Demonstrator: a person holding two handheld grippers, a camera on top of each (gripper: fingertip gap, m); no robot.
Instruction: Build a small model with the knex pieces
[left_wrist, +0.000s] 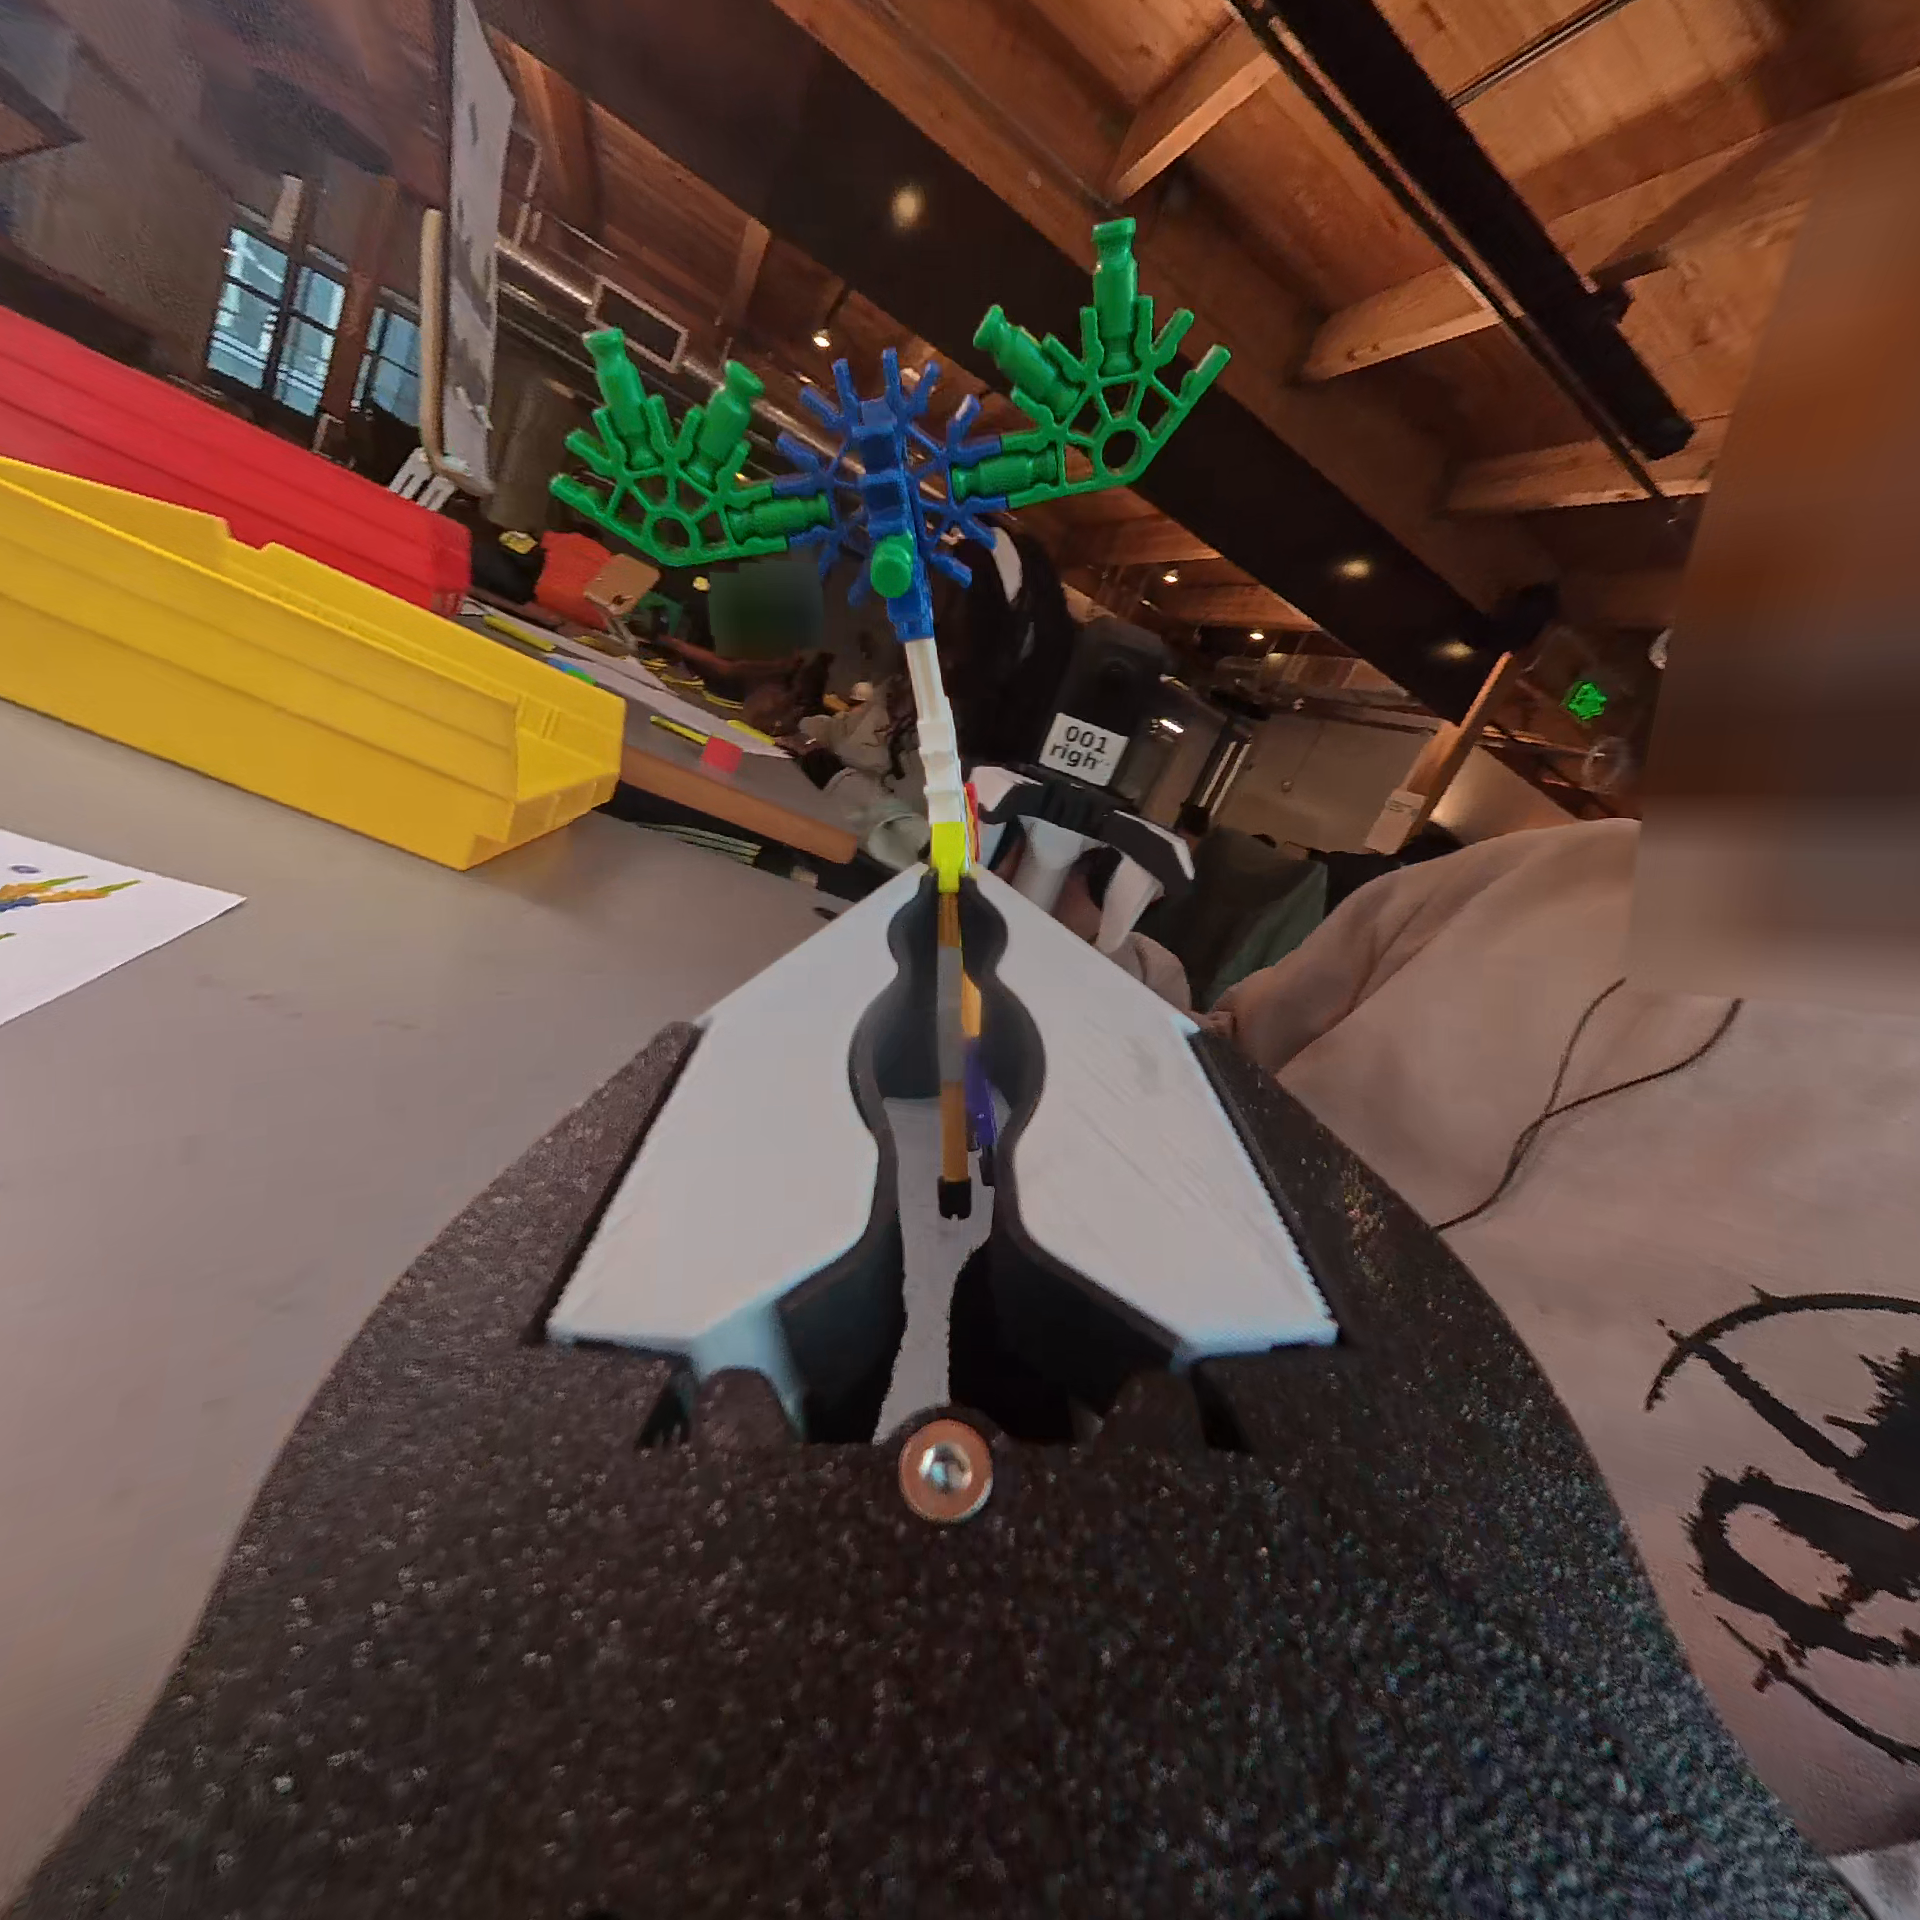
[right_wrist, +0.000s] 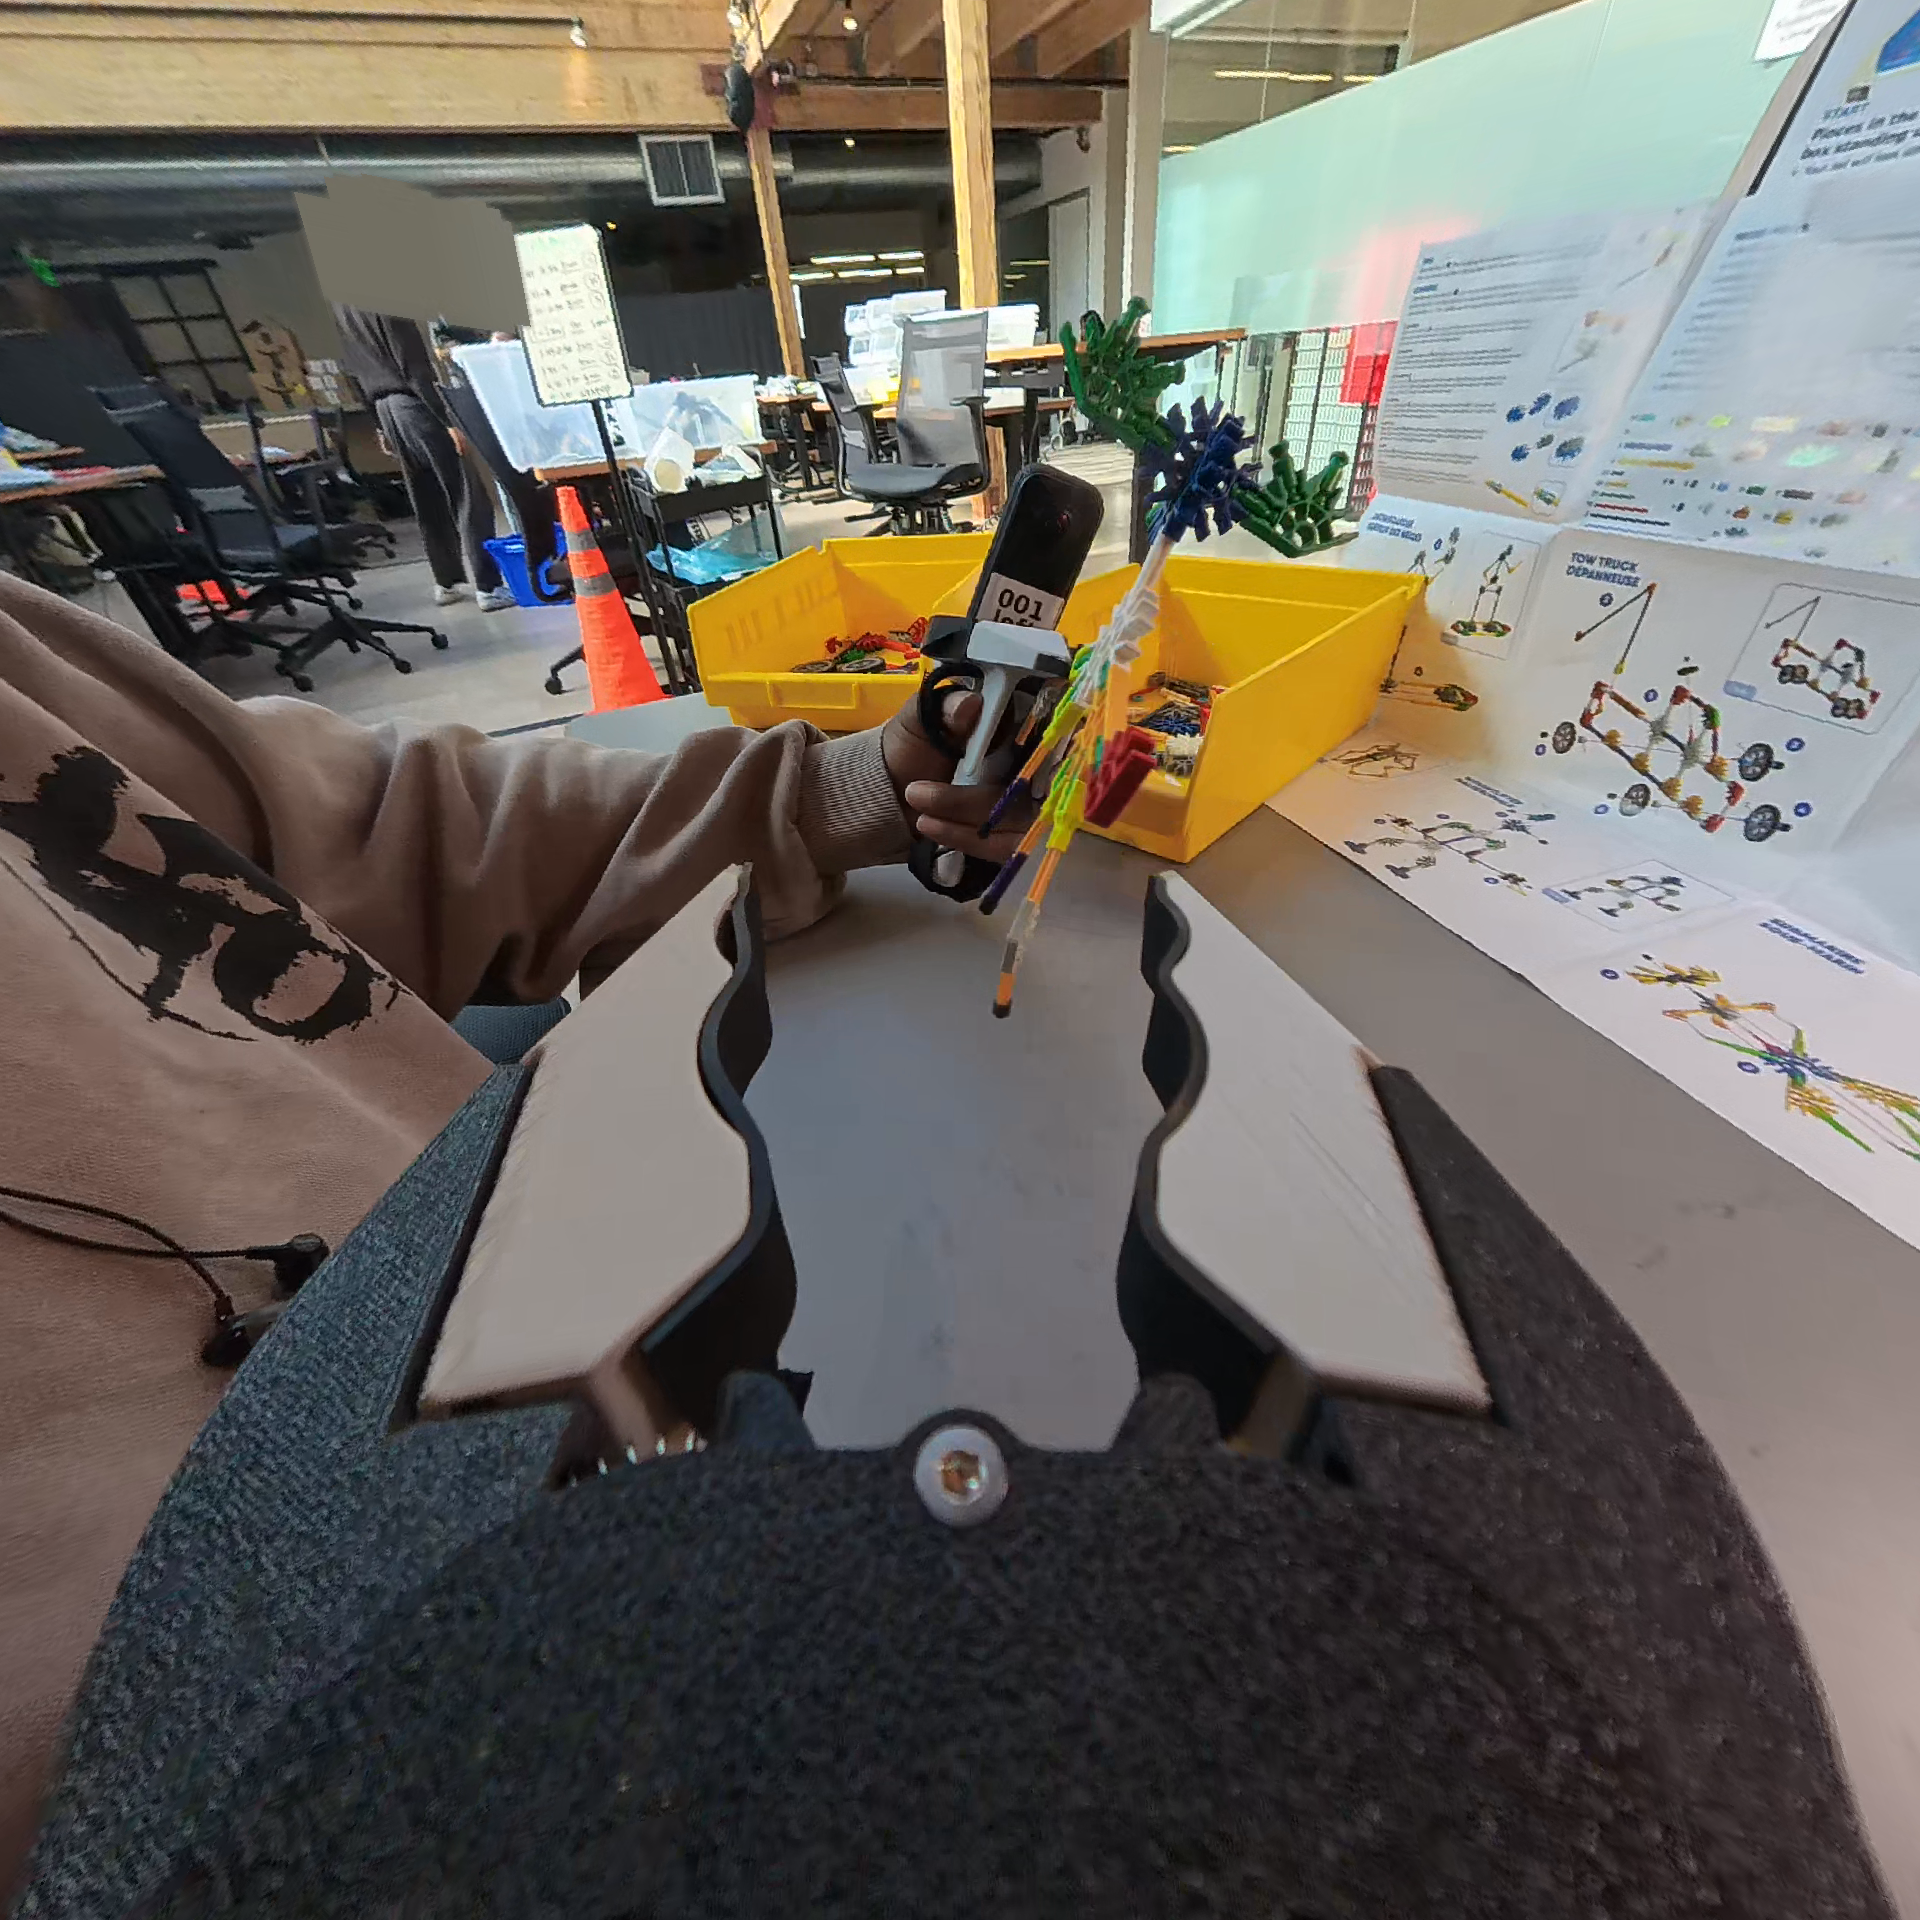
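Observation:
My left gripper (left_wrist: 951, 883) is shut on the stem of a toy rod-and-connector model (left_wrist: 888, 488). The model has an orange and yellow rod stem, a white rod, blue snowflake connectors and green fan connectors on top, and it points up and away from me. In the right wrist view the left gripper (right_wrist: 997, 707) holds the model (right_wrist: 1101, 675) tilted above the grey table (right_wrist: 935, 1143), with red and purple pieces on its lower part. My right gripper (right_wrist: 951, 904) is open and empty, its jaws wide apart, just short of the model's lower rod tip (right_wrist: 1003, 1003). It also shows in the left wrist view (left_wrist: 1081, 862).
Two yellow bins (right_wrist: 1299, 665) with loose pieces stand behind the model; a yellow bin (left_wrist: 312, 665) and a red bin (left_wrist: 208, 447) show at left. Instruction sheets (right_wrist: 1662, 727) lie and stand at right. A person's beige sleeve (right_wrist: 520, 831) reaches in from the left. The tips of one gripper are about 15 cm away from the tips of the other.

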